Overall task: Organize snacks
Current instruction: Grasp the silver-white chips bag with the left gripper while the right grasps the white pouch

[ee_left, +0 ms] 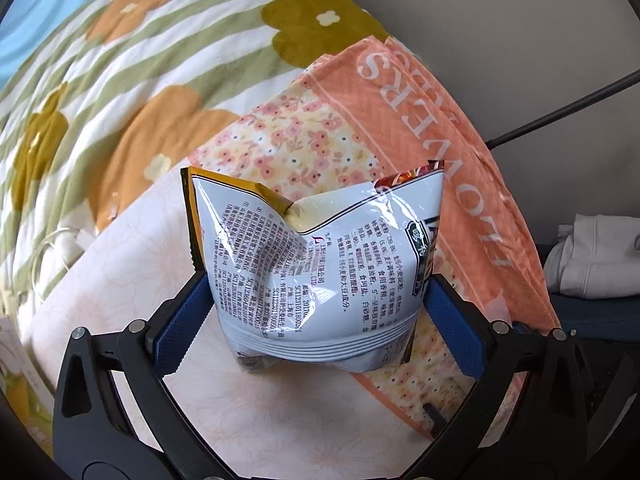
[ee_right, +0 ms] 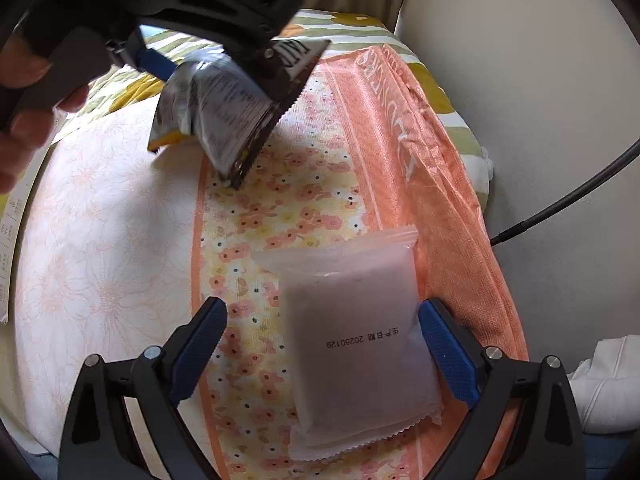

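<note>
My left gripper (ee_left: 316,300) is shut on a crumpled white and yellow snack bag (ee_left: 316,256) and holds it in the air above the bed. In the right wrist view the same bag (ee_right: 224,108) hangs from the left gripper (ee_right: 224,56) over the far end of an orange floral storage bag (ee_right: 304,208). A translucent white snack packet (ee_right: 356,332) with a printed date lies on that floral bag. My right gripper (ee_right: 324,328) is open, its blue fingers (ee_right: 200,344) on either side of the packet, not touching it.
The orange floral bag (ee_left: 420,128) lies on a pale floral bedsheet (ee_right: 104,264). A striped flower quilt (ee_left: 132,80) is bunched behind. A beige wall (ee_right: 540,120) with a dark cable (ee_right: 568,196) is at right. White cloth (ee_right: 612,384) lies at lower right.
</note>
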A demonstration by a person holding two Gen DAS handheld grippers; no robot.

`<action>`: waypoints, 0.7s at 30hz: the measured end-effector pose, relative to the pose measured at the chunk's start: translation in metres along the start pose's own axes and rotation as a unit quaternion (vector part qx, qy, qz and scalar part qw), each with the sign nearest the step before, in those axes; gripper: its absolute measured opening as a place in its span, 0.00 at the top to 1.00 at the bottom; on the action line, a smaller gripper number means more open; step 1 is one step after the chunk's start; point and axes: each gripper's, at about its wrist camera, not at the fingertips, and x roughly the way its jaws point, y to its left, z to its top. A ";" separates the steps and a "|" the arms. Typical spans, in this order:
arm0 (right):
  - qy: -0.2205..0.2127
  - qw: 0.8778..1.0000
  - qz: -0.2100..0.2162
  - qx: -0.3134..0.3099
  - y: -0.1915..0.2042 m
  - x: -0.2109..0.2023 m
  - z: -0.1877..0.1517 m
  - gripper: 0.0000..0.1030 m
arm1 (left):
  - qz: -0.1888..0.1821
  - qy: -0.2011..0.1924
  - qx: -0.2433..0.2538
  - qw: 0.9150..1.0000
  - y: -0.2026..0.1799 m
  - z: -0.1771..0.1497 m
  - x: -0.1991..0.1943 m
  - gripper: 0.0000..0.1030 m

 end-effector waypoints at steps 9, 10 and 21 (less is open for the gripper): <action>0.003 1.000 -0.004 -0.022 0.000 0.013 0.002 0.08 | -0.025 0.005 -0.019 1.000 0.007 -0.027 0.009 0.17; 0.003 1.000 -0.006 -0.022 -0.001 0.013 0.002 0.11 | -0.022 -0.001 -0.017 1.000 0.006 -0.027 0.006 0.23; -0.007 1.000 -0.016 -0.021 -0.010 0.004 -0.004 0.42 | -0.037 -0.025 -0.044 0.998 0.013 -0.040 -0.020 0.27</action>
